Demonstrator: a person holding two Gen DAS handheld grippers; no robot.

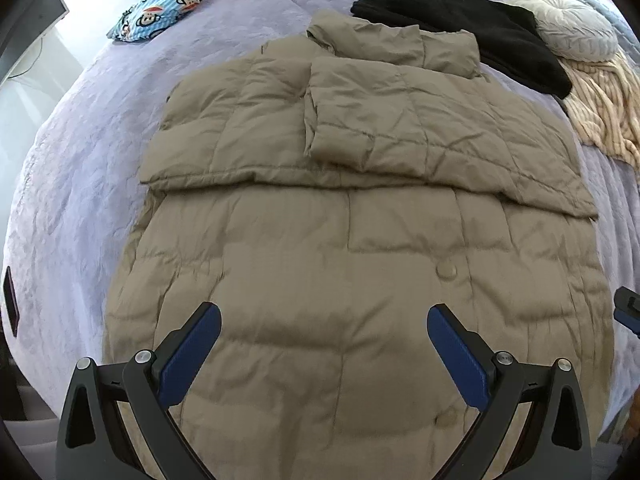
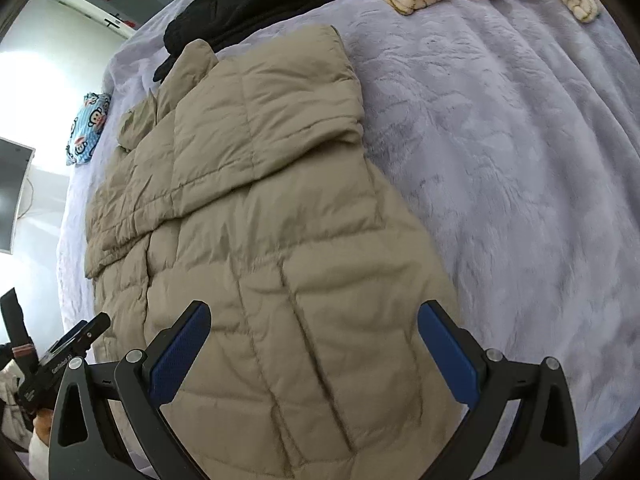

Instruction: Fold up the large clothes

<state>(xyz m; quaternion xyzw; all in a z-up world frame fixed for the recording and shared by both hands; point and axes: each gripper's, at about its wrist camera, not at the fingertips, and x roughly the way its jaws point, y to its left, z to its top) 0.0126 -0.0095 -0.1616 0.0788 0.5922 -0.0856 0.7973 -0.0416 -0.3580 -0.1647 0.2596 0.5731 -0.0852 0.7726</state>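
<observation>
The tan puffer jacket (image 1: pixel 360 208) lies flat on the bed (image 1: pixel 80 200), lengthwise away from the cameras, its sleeves already laid across the chest so the body forms a rough rectangle, probably so the near hem can be lifted toward the collar next; the left tool (image 1: pixel 324 330) hovers over the hem end with its blue pads spread and nothing between them; the right tool (image 2: pixel 314 326) hangs over the jacket's right side, likewise spread and empty; a black garment (image 1: pixel 460 24) and a striped cloth (image 1: pixel 600 108) sit beyond the collar, seemingly set aside; a monkey-print pillow (image 1: pixel 160 8) lies far left; small white lettering on the neighbouring tool's body is too blurred to read.
</observation>
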